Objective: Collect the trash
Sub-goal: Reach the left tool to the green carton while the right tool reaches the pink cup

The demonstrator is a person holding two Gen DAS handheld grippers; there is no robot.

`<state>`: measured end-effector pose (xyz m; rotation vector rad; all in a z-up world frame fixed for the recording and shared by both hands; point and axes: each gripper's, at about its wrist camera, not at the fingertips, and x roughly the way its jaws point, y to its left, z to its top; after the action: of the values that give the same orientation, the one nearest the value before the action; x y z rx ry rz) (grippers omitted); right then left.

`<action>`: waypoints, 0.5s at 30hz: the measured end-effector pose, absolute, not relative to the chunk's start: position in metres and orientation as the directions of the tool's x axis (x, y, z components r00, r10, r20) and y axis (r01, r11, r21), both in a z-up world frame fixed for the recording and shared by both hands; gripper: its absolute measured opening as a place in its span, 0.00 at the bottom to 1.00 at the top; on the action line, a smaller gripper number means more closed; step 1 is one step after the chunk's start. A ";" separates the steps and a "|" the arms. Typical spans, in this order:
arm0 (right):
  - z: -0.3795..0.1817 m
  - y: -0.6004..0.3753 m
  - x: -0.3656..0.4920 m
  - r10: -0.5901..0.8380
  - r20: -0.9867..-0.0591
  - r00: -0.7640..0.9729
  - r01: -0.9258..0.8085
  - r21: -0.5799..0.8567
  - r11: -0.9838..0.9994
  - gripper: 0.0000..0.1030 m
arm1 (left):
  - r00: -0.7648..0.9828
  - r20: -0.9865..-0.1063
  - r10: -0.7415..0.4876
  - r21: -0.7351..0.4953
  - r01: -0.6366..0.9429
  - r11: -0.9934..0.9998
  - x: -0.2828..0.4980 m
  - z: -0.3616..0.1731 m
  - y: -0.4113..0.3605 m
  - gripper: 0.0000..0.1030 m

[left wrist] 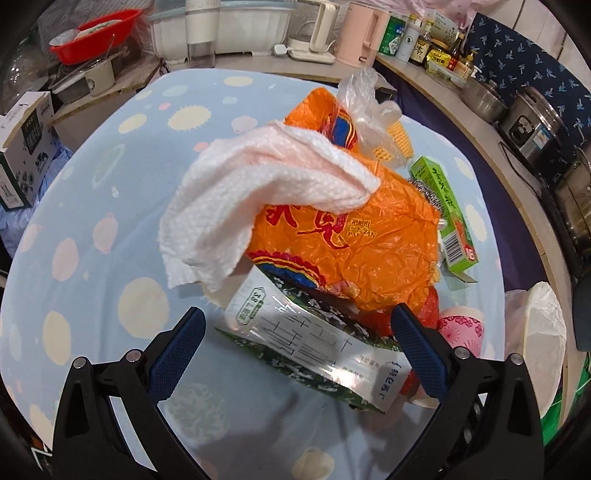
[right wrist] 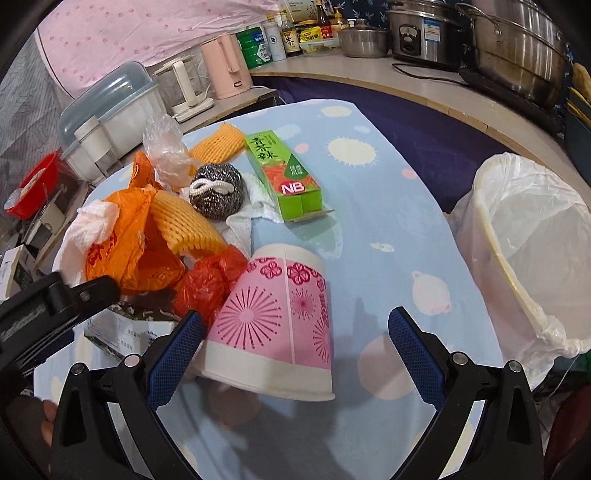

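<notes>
A pile of trash lies on the blue patterned tablecloth (left wrist: 92,229). In the left wrist view my left gripper (left wrist: 297,326) is open, its jaws on either side of a white and green carton (left wrist: 314,347) that lies flat under an orange plastic bag (left wrist: 362,236) and a white paper towel (left wrist: 243,199). In the right wrist view my right gripper (right wrist: 295,328) is open around a pink paper cup (right wrist: 277,321) lying on its side. Beyond it lie a red bag (right wrist: 207,284), yellow foam netting (right wrist: 184,225), a steel scourer (right wrist: 218,195) and a green box (right wrist: 284,177).
A bin lined with a white bag (right wrist: 532,258) stands off the table's right edge, also in the left wrist view (left wrist: 543,332). Kettles (right wrist: 221,70), bottles and steel pots (right wrist: 517,48) fill the counter behind. A red basin (left wrist: 96,33) sits at the far left.
</notes>
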<state>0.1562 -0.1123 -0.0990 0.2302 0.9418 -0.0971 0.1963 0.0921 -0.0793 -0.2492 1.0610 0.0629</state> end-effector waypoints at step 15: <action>-0.115 -0.116 0.149 0.035 -0.832 0.553 0.178 0.159 0.971 0.74 | 0.434 -0.893 -0.121 -0.219 -0.183 0.959 0.189 -0.102 0.101 0.81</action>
<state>0.1486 -0.1162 -0.1151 0.2357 0.9832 -0.0857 0.1890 0.1009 -0.1018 -0.3026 1.1260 0.0391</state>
